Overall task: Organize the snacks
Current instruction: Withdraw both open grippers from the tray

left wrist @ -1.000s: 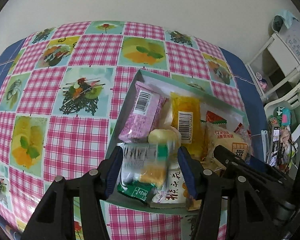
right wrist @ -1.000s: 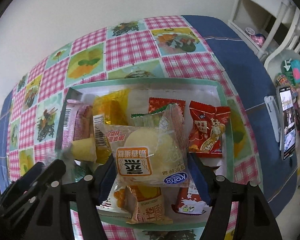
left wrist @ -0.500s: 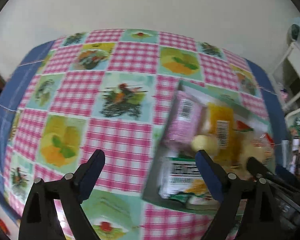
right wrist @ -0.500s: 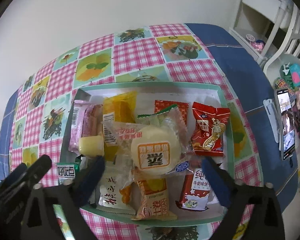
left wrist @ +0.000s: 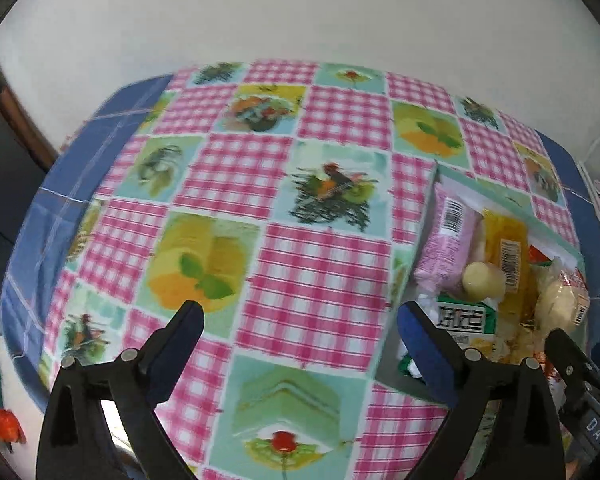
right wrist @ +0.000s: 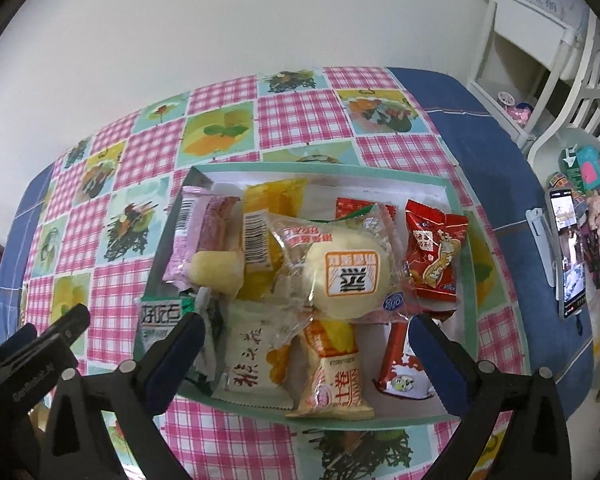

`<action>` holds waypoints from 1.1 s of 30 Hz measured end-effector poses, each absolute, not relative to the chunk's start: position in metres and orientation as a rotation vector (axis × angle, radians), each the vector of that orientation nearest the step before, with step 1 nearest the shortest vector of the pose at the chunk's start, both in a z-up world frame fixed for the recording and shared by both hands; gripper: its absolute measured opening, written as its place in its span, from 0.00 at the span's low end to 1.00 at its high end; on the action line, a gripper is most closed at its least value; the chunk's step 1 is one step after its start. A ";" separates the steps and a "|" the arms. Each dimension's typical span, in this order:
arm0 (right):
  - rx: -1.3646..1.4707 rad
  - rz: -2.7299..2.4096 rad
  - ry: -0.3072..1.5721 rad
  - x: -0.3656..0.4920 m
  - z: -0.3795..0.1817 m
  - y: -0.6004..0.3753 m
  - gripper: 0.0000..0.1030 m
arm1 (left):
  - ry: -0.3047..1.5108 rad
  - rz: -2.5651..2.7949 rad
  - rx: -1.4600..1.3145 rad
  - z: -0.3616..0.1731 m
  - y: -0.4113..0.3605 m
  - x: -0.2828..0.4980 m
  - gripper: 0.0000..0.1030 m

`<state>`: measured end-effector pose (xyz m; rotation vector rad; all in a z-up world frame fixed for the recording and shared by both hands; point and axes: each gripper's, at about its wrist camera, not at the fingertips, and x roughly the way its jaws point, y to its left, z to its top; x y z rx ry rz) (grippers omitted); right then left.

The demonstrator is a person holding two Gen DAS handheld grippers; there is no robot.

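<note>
Right wrist view looks down on a table (right wrist: 460,120) covered by a cloth (right wrist: 300,120) of pink check and fruit squares, with a blue border at its right side. On the cloth lies a shallow box (right wrist: 324,168) with a green rim and white inside, and the snacks are piled in it. At its left end sit a pink packet (right wrist: 196,236) with a barcode, a pale yellow roll (right wrist: 216,276) over it, and a yellow packet (right wrist: 268,224) next to them. A round cake in a clear wrapper (right wrist: 348,276) lies on top near the middle, a red packet (right wrist: 436,256) to its right. Along the near edge lie a green and white packet (right wrist: 160,316), a white packet with dark letters (right wrist: 252,364), an orange-printed packet (right wrist: 332,376) and a red and white packet (right wrist: 404,360). Beyond the table's right edge stand a white shelf (right wrist: 528,40) and a phone on a holder (right wrist: 568,256).

The right gripper (right wrist: 306,348) hangs over the box's near edge, its fingers spread wide and grasping nothing; the packets lie below the gap, untouched.

From the left wrist, the left gripper (left wrist: 300,336) is over bare cloth just left of the box (left wrist: 432,200). Its jaws are opening with nothing between them, and its right finger (left wrist: 424,344) hides part of the box's near corner.
</note>
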<state>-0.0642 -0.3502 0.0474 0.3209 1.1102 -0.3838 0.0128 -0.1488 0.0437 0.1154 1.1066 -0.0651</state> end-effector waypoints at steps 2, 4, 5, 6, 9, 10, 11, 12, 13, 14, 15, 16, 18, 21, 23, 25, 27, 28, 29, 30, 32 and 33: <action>0.316 -0.379 1.105 -0.068 0.049 -0.347 1.00 | 1.099 -0.036 0.145 0.047 -0.145 0.008 0.95; 0.313 -0.379 1.102 -0.072 0.050 -0.342 1.00 | 1.090 -0.007 0.189 0.048 -0.143 0.002 0.95; 0.310 -0.378 1.101 -0.074 0.051 -0.340 1.00 | 1.085 -0.006 0.199 0.049 -0.142 -0.001 0.95; 0.308 -0.376 1.100 -0.076 0.051 -0.339 1.00 | 1.083 -0.009 0.205 0.049 -0.141 -0.003 0.95; 0.297 -0.368 1.103 -0.081 0.051 -0.331 1.00 | 1.074 -0.011 0.229 0.051 -0.139 -0.013 0.95; 0.295 -0.365 1.103 -0.083 0.050 -0.329 1.00 | 1.067 -0.011 0.243 0.052 -0.139 -0.016 0.95; 0.292 -0.363 1.104 -0.085 0.050 -0.326 1.00 | 1.061 -0.010 0.258 0.053 -0.139 -0.020 0.95; 0.289 -0.361 1.107 -0.086 0.049 -0.324 1.00 | 1.057 -0.009 0.268 0.053 -0.139 -0.024 0.95; 0.284 -0.358 1.111 -0.087 0.048 -0.320 1.00 | 1.056 -0.009 0.276 0.052 -0.138 -0.027 0.95; 0.280 -0.352 1.115 -0.088 0.047 -0.317 1.00 | 1.058 -0.007 0.284 0.052 -0.138 -0.029 0.95; 0.276 -0.342 1.121 -0.089 0.045 -0.313 1.00 | 1.058 -0.004 0.288 0.051 -0.137 -0.031 0.95; 0.273 -0.338 1.124 -0.090 0.044 -0.312 1.00 | 1.060 0.000 0.293 0.050 -0.135 -0.033 0.95; 0.258 -0.338 1.130 -0.092 0.043 -0.306 1.00 | 1.068 0.001 0.297 0.048 -0.131 -0.036 0.95; 0.233 -0.325 1.138 -0.095 0.042 -0.298 1.00 | 1.075 0.012 0.299 0.046 -0.126 -0.039 0.95; 0.225 -0.325 1.143 -0.097 0.041 -0.295 1.00 | 1.081 0.016 0.292 0.046 -0.121 -0.041 0.95; 0.217 -0.323 1.149 -0.099 0.040 -0.291 1.00 | 1.085 0.019 0.279 0.046 -0.117 -0.042 0.95; 0.214 -0.319 1.151 -0.101 0.040 -0.289 1.00 | 1.085 0.021 0.264 0.047 -0.113 -0.043 0.95; 0.212 -0.319 1.147 -0.102 0.041 -0.289 1.00 | 1.084 0.022 0.259 0.048 -0.112 -0.043 0.95; 0.211 -0.320 1.142 -0.102 0.042 -0.289 1.00 | 1.082 0.022 0.254 0.049 -0.110 -0.043 0.95; 0.211 -0.321 1.137 -0.103 0.044 -0.288 1.00 | 1.078 0.021 0.247 0.050 -0.109 -0.044 0.95; 0.215 -0.321 1.131 -0.103 0.045 -0.289 1.00 | 1.073 0.016 0.237 0.052 -0.107 -0.044 0.95; 0.221 -0.319 1.128 -0.103 0.046 -0.289 1.00 | 1.071 0.014 0.234 0.052 -0.106 -0.044 0.95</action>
